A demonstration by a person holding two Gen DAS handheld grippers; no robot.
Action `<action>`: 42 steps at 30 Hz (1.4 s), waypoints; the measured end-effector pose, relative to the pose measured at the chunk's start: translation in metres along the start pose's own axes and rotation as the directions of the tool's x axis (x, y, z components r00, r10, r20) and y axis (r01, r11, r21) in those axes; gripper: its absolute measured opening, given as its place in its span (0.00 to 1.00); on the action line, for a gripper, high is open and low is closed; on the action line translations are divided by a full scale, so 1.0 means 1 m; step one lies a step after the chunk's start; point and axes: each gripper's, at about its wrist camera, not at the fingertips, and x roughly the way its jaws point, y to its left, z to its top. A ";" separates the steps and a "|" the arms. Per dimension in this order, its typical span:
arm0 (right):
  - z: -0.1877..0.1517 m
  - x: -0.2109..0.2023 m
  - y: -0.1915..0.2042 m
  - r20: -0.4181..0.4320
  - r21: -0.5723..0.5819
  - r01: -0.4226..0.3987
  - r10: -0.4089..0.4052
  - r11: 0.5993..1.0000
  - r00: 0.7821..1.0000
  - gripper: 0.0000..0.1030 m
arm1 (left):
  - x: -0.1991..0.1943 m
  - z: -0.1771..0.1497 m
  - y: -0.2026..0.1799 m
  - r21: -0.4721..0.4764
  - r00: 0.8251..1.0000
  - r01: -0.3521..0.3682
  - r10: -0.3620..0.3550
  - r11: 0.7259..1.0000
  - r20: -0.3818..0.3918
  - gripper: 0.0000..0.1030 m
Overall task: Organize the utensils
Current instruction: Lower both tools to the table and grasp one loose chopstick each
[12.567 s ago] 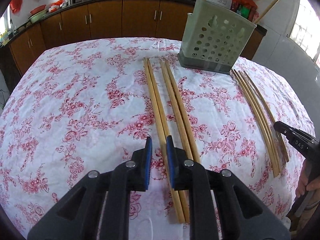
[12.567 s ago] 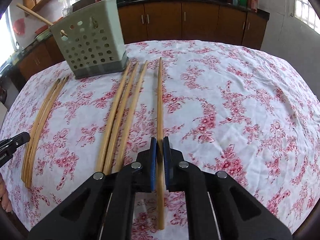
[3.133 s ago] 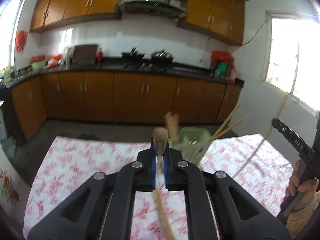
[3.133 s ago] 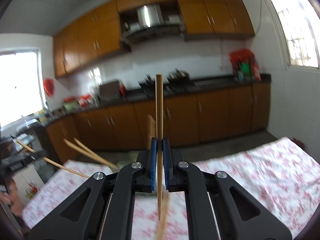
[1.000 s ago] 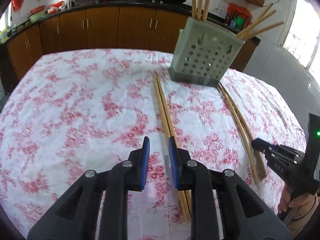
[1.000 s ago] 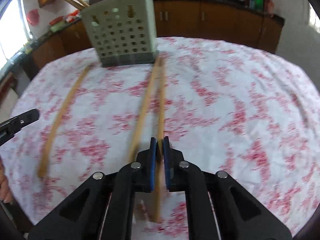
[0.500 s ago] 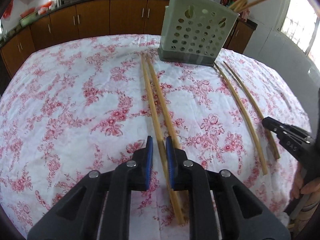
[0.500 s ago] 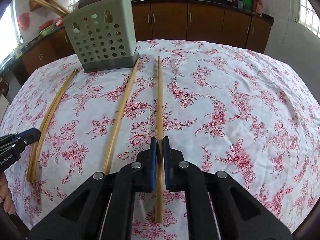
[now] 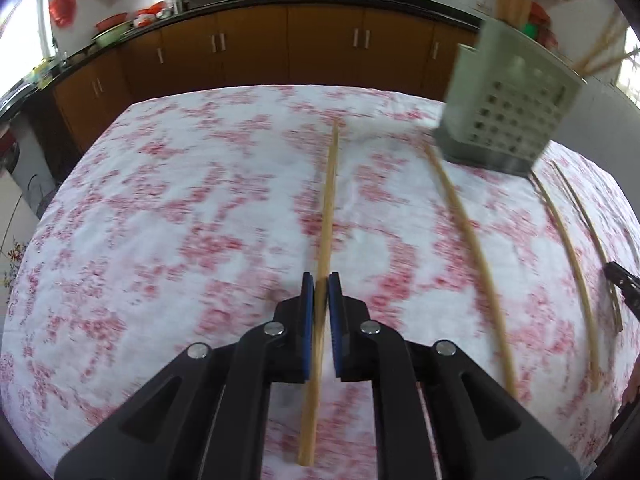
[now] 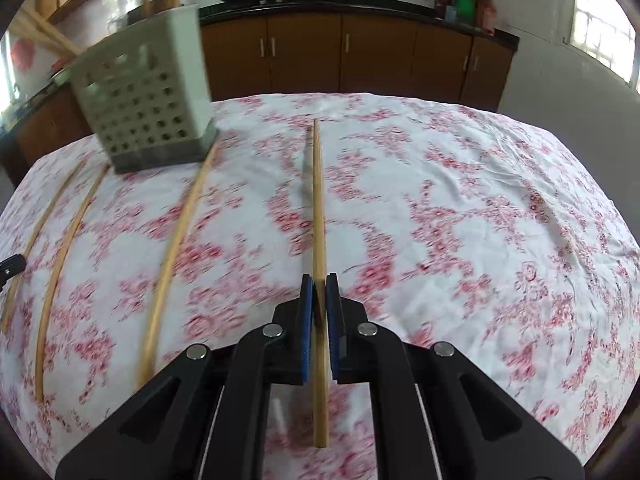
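Left tool (image 9: pixel 319 312): blue pads closed to a narrow slot on one bamboo chopstick (image 9: pixel 326 216), gripped near its near end; the rest of the stick runs straight ahead.
Right tool (image 10: pixel 319 308): pads likewise pinched on a second chopstick (image 10: pixel 318 208), near end projecting below the jaws; a shadow beside the shaft suggests the far end is off the cloth.
Destination: perforated grey-green chopstick holder (image 9: pixel 508 120), at the far side of the table (image 9: pixel 160 200), already carrying several sticks that lean out of its top; seen at far left from the right wrist (image 10: pixel 148 112).
Remaining utensils: three loose chopsticks (image 9: pixel 472 248) lie on the floral tablecloth between the two tools, their far ends pointing toward the holder's base.
Step in hand (judgement): lifting both gripped sticks to carry them to the holder.
Technique: keep each grip firm so the long free end does not swing; raise well above the rim, tip the stick near upright, and lower its end into a free gap among the leaning sticks.
Risk: a stick striking the rim or the leaning sticks may twist in the pads or nudge the light holder.
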 end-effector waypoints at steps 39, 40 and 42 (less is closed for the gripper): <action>0.001 0.001 -0.006 -0.003 0.028 -0.003 0.003 1.000 1.000 0.15 | 0.001 0.000 0.005 -0.008 0.999 0.040 -0.040 0.999 0.015 0.19; 0.001 0.001 -0.006 -0.003 0.030 -0.005 0.005 1.000 1.000 0.15 | 0.000 0.000 0.005 -0.008 0.999 0.040 -0.040 0.999 0.015 0.19; 0.001 0.001 -0.006 -0.003 0.027 -0.002 0.002 1.000 1.000 0.15 | 0.001 0.000 0.005 -0.008 0.999 0.040 -0.039 0.999 0.015 0.19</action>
